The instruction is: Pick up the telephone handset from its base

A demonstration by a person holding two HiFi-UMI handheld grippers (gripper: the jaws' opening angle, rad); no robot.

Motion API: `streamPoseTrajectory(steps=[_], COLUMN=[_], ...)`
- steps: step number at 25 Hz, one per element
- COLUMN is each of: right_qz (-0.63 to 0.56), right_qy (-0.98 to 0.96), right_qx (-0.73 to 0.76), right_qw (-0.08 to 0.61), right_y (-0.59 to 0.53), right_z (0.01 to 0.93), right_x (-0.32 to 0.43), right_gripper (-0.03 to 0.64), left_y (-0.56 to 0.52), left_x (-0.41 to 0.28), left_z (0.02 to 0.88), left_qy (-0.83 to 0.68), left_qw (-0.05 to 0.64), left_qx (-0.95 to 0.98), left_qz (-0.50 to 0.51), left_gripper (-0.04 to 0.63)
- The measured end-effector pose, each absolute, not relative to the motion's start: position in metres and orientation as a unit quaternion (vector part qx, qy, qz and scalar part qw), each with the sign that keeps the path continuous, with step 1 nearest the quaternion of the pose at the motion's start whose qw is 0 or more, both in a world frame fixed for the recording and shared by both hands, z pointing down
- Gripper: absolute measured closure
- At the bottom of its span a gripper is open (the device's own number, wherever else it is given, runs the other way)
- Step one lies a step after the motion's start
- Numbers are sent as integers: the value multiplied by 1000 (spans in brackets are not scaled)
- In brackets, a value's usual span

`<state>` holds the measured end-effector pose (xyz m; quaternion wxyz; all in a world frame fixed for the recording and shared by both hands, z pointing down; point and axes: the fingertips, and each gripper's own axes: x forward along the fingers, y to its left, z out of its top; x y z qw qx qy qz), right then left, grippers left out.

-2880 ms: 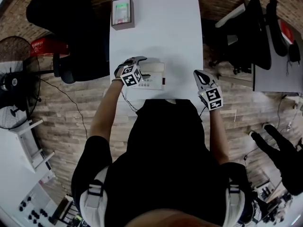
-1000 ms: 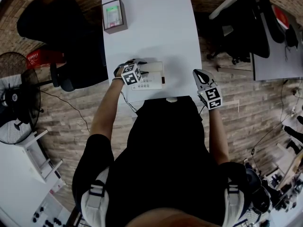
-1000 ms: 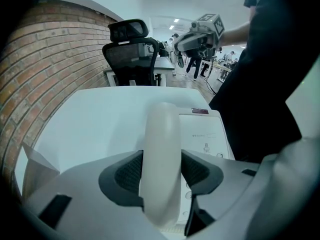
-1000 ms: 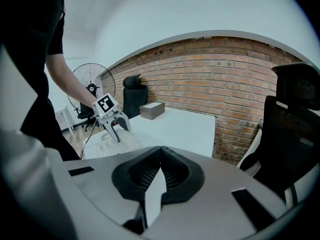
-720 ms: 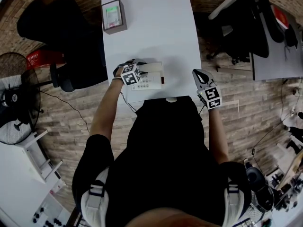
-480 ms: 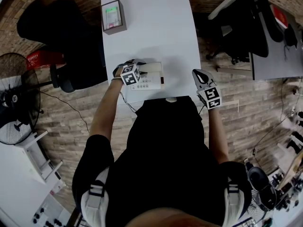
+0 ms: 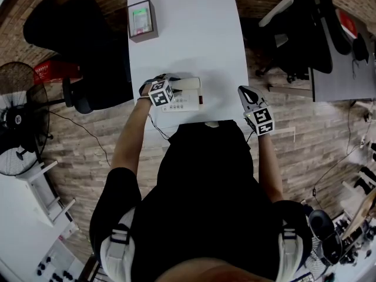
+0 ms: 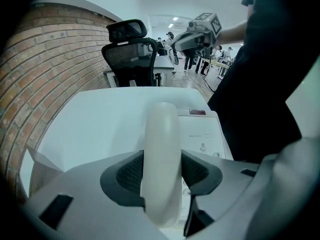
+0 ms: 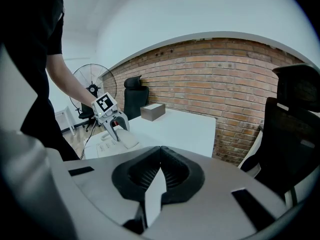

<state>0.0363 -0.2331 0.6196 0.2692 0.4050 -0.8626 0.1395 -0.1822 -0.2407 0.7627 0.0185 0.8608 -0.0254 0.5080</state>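
Observation:
The white telephone base sits near the front edge of the white table. Its cream handset lies along the base's far side. My left gripper is shut on the handset. In the left gripper view the handset stands between the dark pads, which press on both its sides, with the base's keypad just beyond. Whether the handset is off its cradle I cannot tell. My right gripper hovers off the table's right front corner, shut and holding nothing. It looks across at the left gripper.
A small brown box with a green top stands at the table's far left corner. A black office chair and a floor fan are to the left, more chairs to the right. A brick wall lies beyond the table.
Both grippers have kept their places, the left one round the handset throughout. Only the head camera's framing has shifted slightly.

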Motion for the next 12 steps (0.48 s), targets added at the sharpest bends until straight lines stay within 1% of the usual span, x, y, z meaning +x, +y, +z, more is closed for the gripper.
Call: streamPoseTrajectory(steps=[12], right_qz=[130], right_qy=[-875], right_qx=[384], right_qw=[266], right_y=[-237], right_z=[613], right_x=[34], right_gripper=[617], left_y=[-246], left_x=[-185], left_z=[738], left_qy=[-58], left_qw=[7], left_qx=[863], left_qz=[501], left_gripper=[374])
